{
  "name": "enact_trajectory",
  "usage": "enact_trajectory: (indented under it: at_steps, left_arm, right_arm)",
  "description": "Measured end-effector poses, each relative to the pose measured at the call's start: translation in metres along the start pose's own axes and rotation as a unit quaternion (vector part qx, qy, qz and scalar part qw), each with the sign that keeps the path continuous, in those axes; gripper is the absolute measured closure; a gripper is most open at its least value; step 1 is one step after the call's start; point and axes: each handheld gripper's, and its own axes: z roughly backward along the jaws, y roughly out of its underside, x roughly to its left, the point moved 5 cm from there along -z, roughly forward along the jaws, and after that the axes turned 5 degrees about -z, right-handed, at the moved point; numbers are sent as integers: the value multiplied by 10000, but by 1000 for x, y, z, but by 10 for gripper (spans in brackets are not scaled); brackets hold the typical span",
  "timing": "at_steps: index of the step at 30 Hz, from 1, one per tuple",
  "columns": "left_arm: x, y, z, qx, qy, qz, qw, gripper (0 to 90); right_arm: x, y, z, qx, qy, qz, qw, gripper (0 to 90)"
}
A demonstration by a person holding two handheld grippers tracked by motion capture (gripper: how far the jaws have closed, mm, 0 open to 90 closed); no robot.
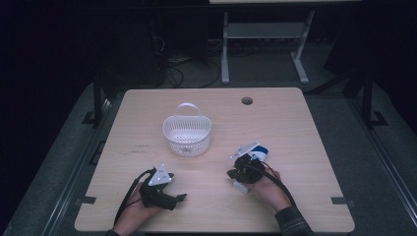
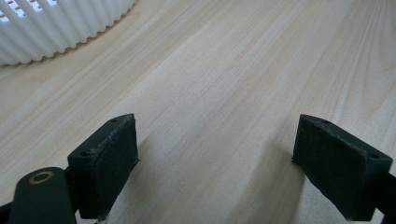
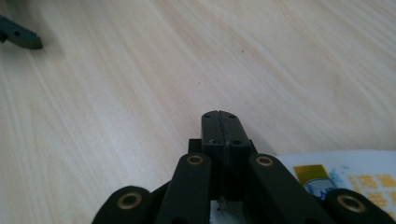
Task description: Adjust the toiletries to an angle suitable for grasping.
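A white slatted basket (image 1: 187, 135) with a handle stands in the middle of the wooden table (image 1: 295, 123); its ribbed wall (image 2: 56, 28) fills the top left of the left gripper view. My left gripper (image 1: 180, 197) rests near the front edge, and its pads (image 2: 109, 158) stand wide apart over bare wood, so it is open. My right gripper (image 1: 230, 173) lies to the right of the basket with its jaws pressed together (image 3: 218, 125) and nothing visible between them. Under it lies a white packet (image 3: 355, 172) with blue and yellow print (image 1: 261, 150).
A round cable hole (image 1: 247, 101) sits near the table's far edge. One jaw tip of the left gripper (image 3: 18, 35) shows in the right gripper view. Beyond the table are a desk frame (image 1: 265, 29) and cables on a dark floor.
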Motion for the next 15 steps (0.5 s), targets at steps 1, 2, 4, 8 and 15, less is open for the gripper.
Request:
enact_trajectory:
  at_steps: [1,2,4,8,15]
  left_arm:
    - [0,0,0,0,0,-3,10000,129]
    - [0,0,0,-1,4,6,10000,129]
    - [0,0,0,0,-1,-3,10000,129]
    - [0,0,0,0,-1,-4,10000,129]
    - [0,0,0,-10,16,-1,10000,129]
  right_arm:
    - [1,2,1,0,-6,15,10000,895]
    - [1,3,2,-1,15,27,10000,895]
    - [1,3,3,-55,12,1,10000,894]
    - [0,0,11,-286,13,-27,9996,894]
    - [-12,3,35,-665,186,-171,9975,894]
